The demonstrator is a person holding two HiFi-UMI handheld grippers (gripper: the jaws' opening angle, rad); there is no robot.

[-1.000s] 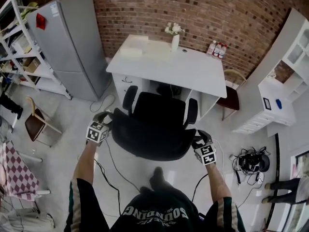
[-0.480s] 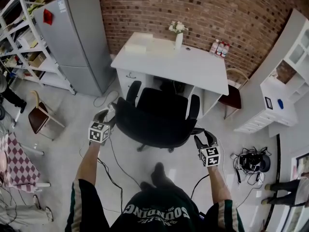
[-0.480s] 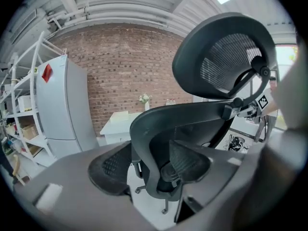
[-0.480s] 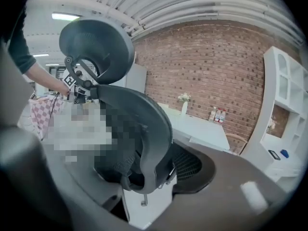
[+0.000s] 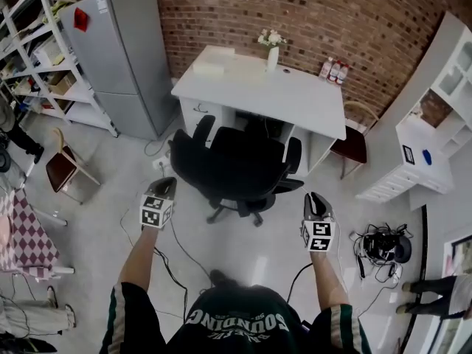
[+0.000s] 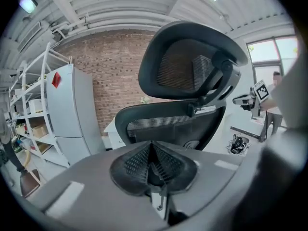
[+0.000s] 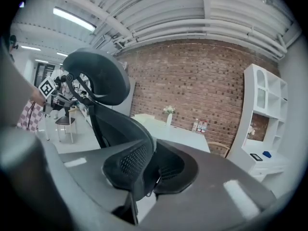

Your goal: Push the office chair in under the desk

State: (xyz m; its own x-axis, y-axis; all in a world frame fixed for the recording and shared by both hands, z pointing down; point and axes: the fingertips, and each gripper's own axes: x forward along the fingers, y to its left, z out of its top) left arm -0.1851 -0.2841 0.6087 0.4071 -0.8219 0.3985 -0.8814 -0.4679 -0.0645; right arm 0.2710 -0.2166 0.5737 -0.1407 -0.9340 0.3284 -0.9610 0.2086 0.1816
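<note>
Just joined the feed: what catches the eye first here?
The black office chair stands facing the white desk by the brick wall, not fully tucked in. The left gripper and right gripper hover behind it, apart from it, fingers just closed on nothing.

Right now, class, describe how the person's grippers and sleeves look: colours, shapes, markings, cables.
The left gripper and right gripper are dark grey, with tapered jaws, perforated black pads and a white cube of black square markers each. A black cable trails from each. The sleeves are dark with a green-and-white stripe. Both pairs of jaws have just closed, nothing between them.
</note>
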